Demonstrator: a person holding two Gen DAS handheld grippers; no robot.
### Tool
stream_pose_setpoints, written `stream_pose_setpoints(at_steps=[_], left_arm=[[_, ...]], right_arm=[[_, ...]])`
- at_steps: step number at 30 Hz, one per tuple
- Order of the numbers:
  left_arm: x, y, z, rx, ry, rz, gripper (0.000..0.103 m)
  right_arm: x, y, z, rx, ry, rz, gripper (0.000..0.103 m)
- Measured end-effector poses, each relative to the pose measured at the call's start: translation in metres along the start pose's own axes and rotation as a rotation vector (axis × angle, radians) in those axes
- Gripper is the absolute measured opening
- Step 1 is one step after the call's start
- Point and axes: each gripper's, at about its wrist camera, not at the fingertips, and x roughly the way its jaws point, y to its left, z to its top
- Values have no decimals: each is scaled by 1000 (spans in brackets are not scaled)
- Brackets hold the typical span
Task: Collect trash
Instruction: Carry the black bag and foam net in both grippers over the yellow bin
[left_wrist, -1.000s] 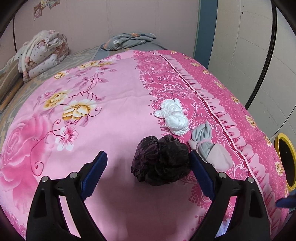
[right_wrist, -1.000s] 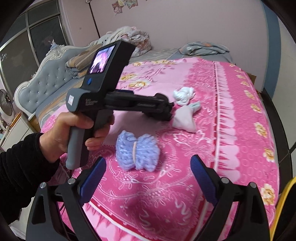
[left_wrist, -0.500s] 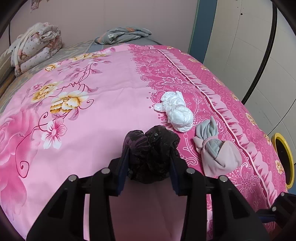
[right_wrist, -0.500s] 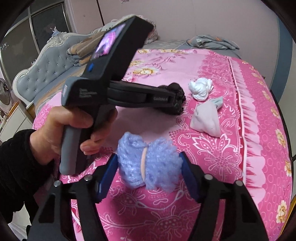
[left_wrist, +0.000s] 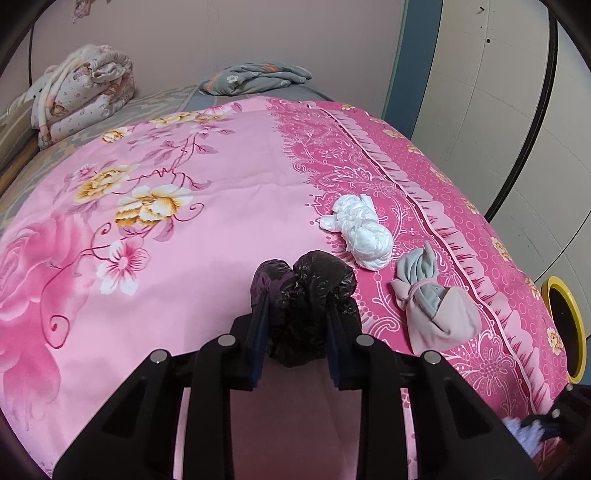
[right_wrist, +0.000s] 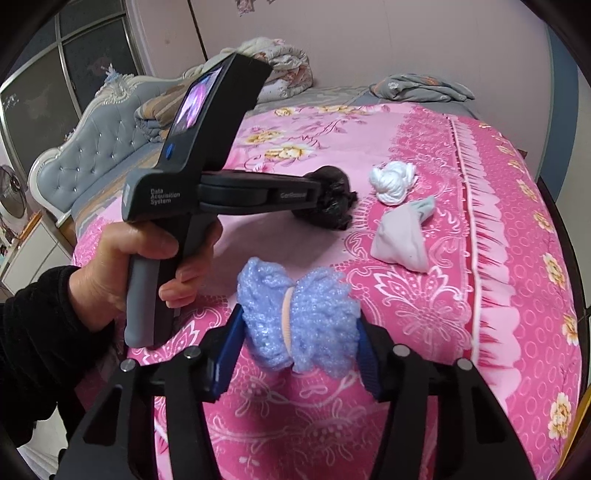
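My left gripper (left_wrist: 295, 306) is shut on a crumpled black plastic bag (left_wrist: 308, 295) on the pink bedspread; the bag also shows in the right wrist view (right_wrist: 330, 203), at the tip of the left gripper's body (right_wrist: 221, 192). My right gripper (right_wrist: 299, 328) is shut on a blue foam bundle (right_wrist: 299, 321) tied with a rubber band, near the bed's front edge. A white knotted bag (left_wrist: 364, 232) (right_wrist: 393, 181) and a grey-pink bundle (left_wrist: 436, 310) (right_wrist: 404, 236) lie on the bedspread to the right of the black bag.
A yellow-rimmed bin (left_wrist: 565, 328) stands on the floor beside the bed's right edge. Folded quilts (left_wrist: 81, 92) and a grey folded cloth (left_wrist: 258, 75) lie at the far end of the bed. A grey padded headboard (right_wrist: 96, 140) is at the left.
Both grippers closed from wide open: the left onto the black bag, the right onto the blue foam bundle. Both held bundles now look slightly raised.
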Motion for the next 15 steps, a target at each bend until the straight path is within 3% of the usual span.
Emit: stream_pose_setpoints(at_steps=[9, 15], left_arm=[[-37, -21, 0, 45, -47, 53, 24], [-72, -48, 1, 65, -97, 27, 24]], right_arm=[[-53, -17, -10, 34, -68, -52, 52], [-91, -41, -15, 92, -125, -115, 52]])
